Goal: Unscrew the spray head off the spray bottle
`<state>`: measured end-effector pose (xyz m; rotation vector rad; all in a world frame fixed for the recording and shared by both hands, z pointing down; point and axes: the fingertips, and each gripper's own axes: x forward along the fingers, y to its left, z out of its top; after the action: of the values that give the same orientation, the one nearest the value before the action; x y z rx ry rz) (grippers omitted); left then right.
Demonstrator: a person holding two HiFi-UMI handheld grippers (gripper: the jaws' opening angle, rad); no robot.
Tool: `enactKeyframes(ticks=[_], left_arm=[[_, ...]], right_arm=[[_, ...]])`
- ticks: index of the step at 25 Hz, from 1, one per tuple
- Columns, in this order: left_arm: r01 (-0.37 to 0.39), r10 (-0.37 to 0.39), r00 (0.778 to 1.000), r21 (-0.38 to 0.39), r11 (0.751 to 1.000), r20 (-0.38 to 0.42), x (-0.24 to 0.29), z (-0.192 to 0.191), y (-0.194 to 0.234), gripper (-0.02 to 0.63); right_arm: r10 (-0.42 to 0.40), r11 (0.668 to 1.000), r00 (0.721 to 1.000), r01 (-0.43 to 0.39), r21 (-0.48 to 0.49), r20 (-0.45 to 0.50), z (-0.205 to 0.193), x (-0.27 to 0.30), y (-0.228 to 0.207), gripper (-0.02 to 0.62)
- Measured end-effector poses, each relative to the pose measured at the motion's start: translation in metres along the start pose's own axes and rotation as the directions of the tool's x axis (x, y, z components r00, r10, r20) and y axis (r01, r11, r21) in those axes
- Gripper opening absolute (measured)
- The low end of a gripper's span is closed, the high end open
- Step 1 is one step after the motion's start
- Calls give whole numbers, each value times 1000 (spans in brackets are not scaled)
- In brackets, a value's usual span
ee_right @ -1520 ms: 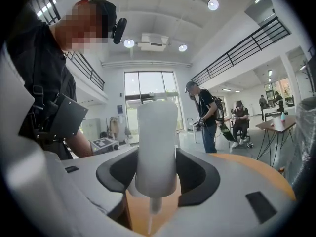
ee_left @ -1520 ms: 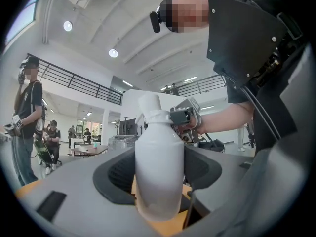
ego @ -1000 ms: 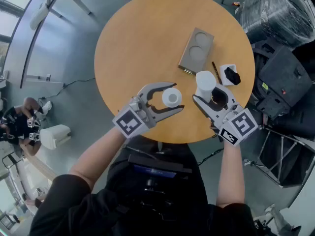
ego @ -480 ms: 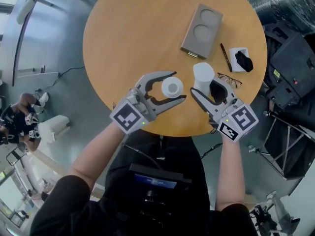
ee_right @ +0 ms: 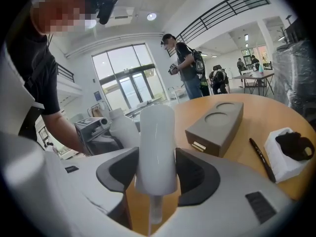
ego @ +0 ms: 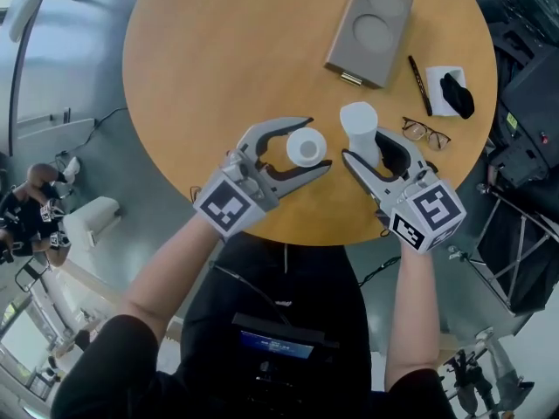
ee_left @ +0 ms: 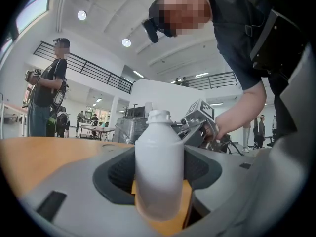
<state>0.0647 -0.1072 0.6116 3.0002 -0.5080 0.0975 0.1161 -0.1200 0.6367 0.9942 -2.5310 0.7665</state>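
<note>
- My left hand-held gripper (ego: 316,145) is clamped on the bottle (ego: 306,147), neck bare, upright over the table (ego: 227,51).
- My right hand-held gripper (ego: 371,147) grips the spray head (ego: 360,122), tube (ee_right: 154,214) dangling, just beside the bottle.

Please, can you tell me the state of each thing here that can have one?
bottle: upright, neck open, head off, gripped in left tool.
spray head: off the bottle, upright, tube hanging below, gripped in right tool.
gray box: lying flat, both round hollows empty.
glasses: lying on the table.
pen: lying flat.
</note>
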Motion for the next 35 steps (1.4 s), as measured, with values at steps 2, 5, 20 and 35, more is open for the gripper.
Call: enactKeyframes(ticks=[2, 5, 20, 35], left_arm=[[-7, 7, 1000, 5, 1000, -4, 4, -15, 4, 310], [-11, 11, 1000, 11, 1000, -18, 11, -39, 9, 310], [-33, 36, 993, 28, 999, -109, 29, -108, 21, 310], [-45, 50, 989, 42, 998, -138, 17, -120, 19, 319]], right_arm=[[-4, 1000, 1000, 4, 4, -16, -11, 8, -7, 244], [-8, 1000, 999, 9, 23, -34, -29, 20, -21, 244], [-47, 998, 989, 54, 43, -141, -81, 58, -53, 244], [-123, 990, 951, 97, -107, -283, -105, 83, -46, 244]])
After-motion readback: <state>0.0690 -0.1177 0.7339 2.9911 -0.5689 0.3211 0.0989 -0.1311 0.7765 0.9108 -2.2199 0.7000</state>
